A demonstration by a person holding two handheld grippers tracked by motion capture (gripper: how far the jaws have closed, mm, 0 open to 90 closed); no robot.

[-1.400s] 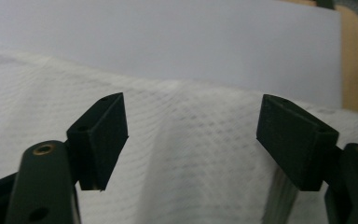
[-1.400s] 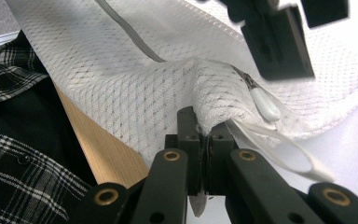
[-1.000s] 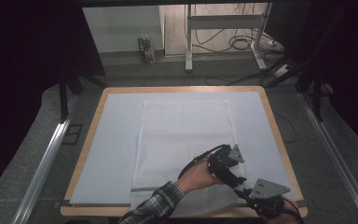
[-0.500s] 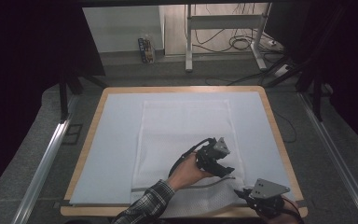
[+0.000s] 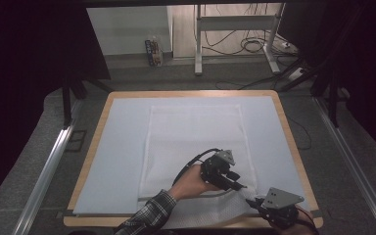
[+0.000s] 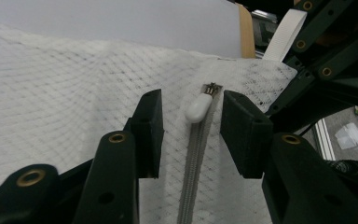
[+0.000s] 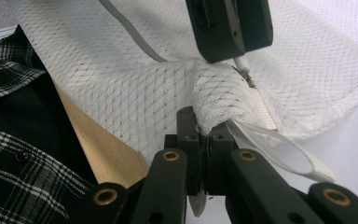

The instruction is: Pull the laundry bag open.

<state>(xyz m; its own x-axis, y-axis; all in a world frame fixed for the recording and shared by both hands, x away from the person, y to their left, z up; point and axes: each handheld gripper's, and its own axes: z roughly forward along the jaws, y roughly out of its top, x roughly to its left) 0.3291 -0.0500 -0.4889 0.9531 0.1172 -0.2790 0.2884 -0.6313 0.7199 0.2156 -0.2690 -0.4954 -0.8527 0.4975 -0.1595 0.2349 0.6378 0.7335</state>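
Our right gripper clamps the mesh bag corner at the table's near edge; left gripper jaws have just been closing, apart around the white zip pull; we centre, pinch squarely, then draw along the zip

white mesh bag, grey zipper, plaid sleeve
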